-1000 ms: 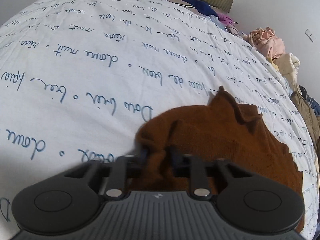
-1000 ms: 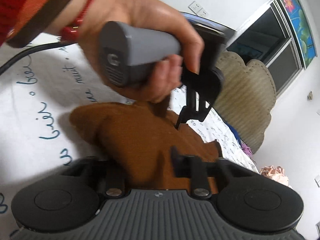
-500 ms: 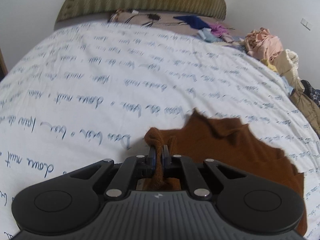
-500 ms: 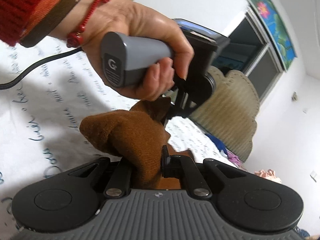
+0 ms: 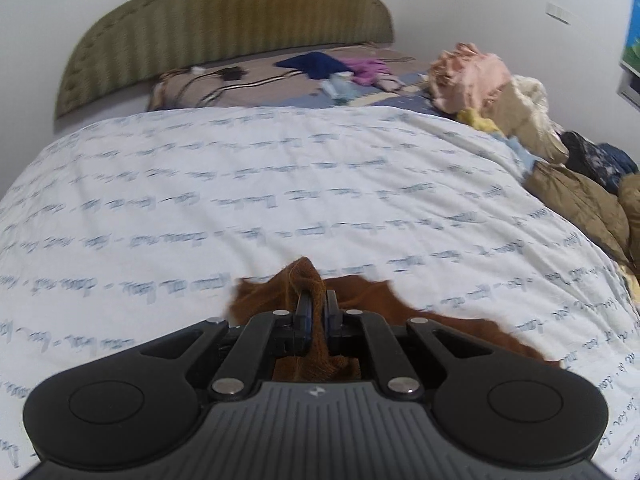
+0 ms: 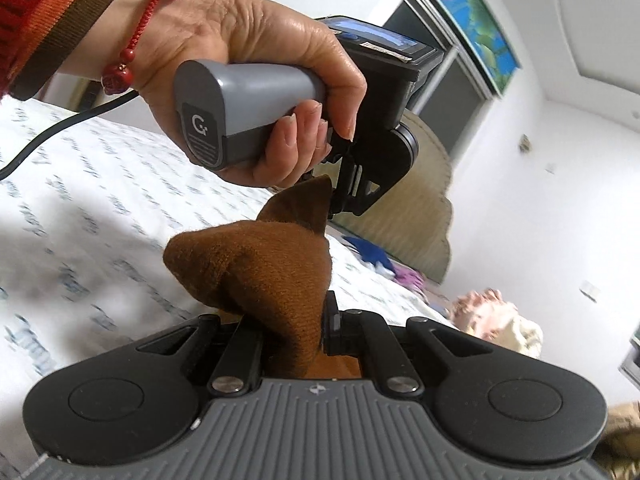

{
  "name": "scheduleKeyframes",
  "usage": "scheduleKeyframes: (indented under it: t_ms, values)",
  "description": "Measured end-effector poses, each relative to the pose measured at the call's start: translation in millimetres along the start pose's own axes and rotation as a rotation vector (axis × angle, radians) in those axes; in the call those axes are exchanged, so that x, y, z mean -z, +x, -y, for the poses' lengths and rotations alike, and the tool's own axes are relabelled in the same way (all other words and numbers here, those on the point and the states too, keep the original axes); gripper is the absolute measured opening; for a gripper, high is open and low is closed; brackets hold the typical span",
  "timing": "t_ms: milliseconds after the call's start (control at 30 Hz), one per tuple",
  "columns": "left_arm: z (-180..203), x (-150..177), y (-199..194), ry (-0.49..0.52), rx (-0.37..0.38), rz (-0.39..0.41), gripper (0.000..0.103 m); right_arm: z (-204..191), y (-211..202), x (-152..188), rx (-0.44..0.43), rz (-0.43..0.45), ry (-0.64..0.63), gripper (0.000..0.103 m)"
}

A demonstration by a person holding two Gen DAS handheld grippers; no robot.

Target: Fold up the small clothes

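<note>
- Brown knit garment [image 5: 316,292]: bunched, lifted partly off the white script-printed bedspread [image 5: 280,184]; in the left wrist view a fold runs up between the fingers while the rest trails down and right onto the bedspread. What kind of garment it is cannot be told.
- Left gripper [image 5: 316,306]: jaws nearly closed, clamped on a narrow ridge of the knit (only a thin pinch of cloth shows between the pads).
- Right gripper [image 6: 308,320]: jaws drawn in on a thicker wad of the same knit [image 6: 256,268], which bulges up and left over the fingers; the left-hand finger is hidden under it.
- In the right wrist view the person's left hand [image 6: 260,76] holds the other gripper just above and beyond, a pointed corner of cloth rising to its tips.
- Risk, as I judge it: both grips sit close together on bunched fabric, so spreading may drag layers unevenly and give a crooked fold.
- Risk: the thin left pinch could slip out of soft knit under tension, dropping that corner.
- Further out: loose clothes pile [image 5: 480,76] at the bed's right edge, well apart; green headboard [image 5: 224,20] behind.
</note>
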State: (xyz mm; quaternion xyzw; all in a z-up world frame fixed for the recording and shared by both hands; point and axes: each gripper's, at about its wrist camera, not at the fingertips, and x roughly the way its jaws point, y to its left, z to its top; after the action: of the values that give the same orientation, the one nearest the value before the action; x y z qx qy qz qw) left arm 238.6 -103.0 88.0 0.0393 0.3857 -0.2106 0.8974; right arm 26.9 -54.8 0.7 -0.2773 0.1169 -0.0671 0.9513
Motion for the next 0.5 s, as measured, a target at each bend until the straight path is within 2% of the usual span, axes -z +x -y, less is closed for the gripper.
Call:
scheduleKeyframes:
  t_ms: [267,500]
  values:
    - [76,5,33,0.088,0.029,-0.034,0.005,37,4,32,0.082,-0.069,0.065,0.009]
    - [119,14,52,0.158,0.041,-0.037,0.005,60,3,58,0.114,-0.135,0.152,0.009]
